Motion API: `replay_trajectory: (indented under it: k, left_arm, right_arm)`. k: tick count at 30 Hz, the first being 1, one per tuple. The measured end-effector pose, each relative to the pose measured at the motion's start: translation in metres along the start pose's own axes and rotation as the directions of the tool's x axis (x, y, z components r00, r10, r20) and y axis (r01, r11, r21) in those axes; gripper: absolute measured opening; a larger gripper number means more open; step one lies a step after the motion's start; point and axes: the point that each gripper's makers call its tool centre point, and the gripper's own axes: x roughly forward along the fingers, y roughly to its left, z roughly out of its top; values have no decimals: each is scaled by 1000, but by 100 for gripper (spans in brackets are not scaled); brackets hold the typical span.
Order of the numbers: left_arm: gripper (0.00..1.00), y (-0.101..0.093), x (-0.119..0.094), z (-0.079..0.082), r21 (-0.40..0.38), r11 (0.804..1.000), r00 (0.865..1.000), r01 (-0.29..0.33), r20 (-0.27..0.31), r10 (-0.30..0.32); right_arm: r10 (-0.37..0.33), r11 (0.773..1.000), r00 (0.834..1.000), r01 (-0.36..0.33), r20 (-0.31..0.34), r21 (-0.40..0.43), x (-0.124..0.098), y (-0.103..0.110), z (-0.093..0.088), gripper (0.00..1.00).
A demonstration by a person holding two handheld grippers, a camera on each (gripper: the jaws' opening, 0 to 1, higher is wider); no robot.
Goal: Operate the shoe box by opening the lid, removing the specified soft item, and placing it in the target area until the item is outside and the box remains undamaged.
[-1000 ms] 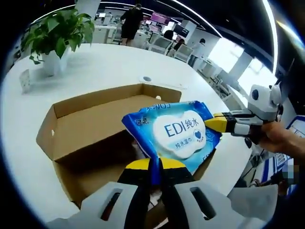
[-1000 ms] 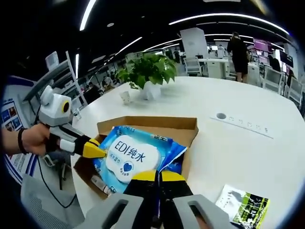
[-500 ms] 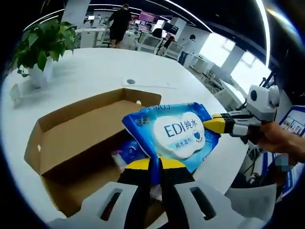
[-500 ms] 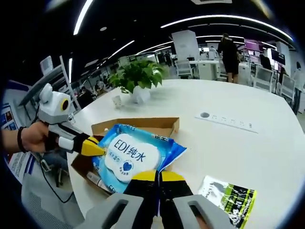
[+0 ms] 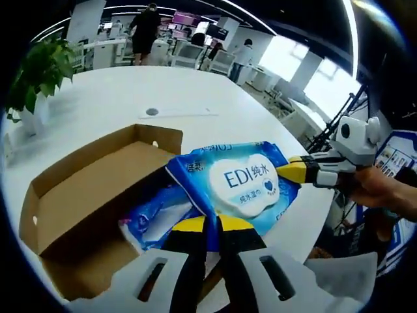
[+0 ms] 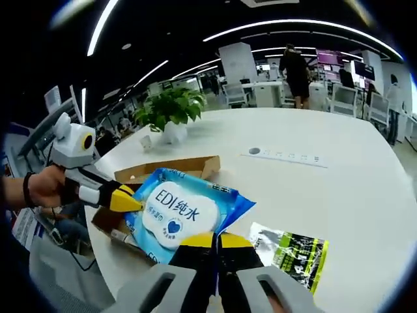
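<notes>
Since the earlier frames, the blue pack point(image 5: 244, 184) has been carried further off the box point(image 5: 78, 195), which now sits lower left in the left gripper view and left of middle in the right gripper view. The left hand-held gripper point(image 5: 210, 225) pinches the pack's near edge at the bottom middle. The right hand-held gripper point(image 6: 216, 240) pinches another edge of the same pack point(image 6: 177, 210), so both hold it up above the white worktop point(image 6: 345, 189).

Looking at the left gripper view, the open box has another blue and white pack point(image 5: 156, 215) lying inside. Looking at the right gripper view, a green and black packet point(image 6: 292, 252) lies flat on the worktop at lower right, beside the held pack. A plant point(image 6: 168, 109) stands behind the box point(image 6: 166, 171).
</notes>
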Motion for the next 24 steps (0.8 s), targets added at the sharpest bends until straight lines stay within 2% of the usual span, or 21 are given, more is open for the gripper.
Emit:
replay_trajectory:
  k: [12, 24]
  left_arm:
    - [3, -33, 25, 2, 46, 998, 999, 42, -33, -40]
    - [3, -65, 51, -6, 83, 993, 993, 89, -80, -82]
  right_arm:
    - [-46, 998, 999, 46, 13, 43, -27, -29, -14, 0]
    - [-96, 992, 995, 95, 5, 88, -53, -55, -39, 0]
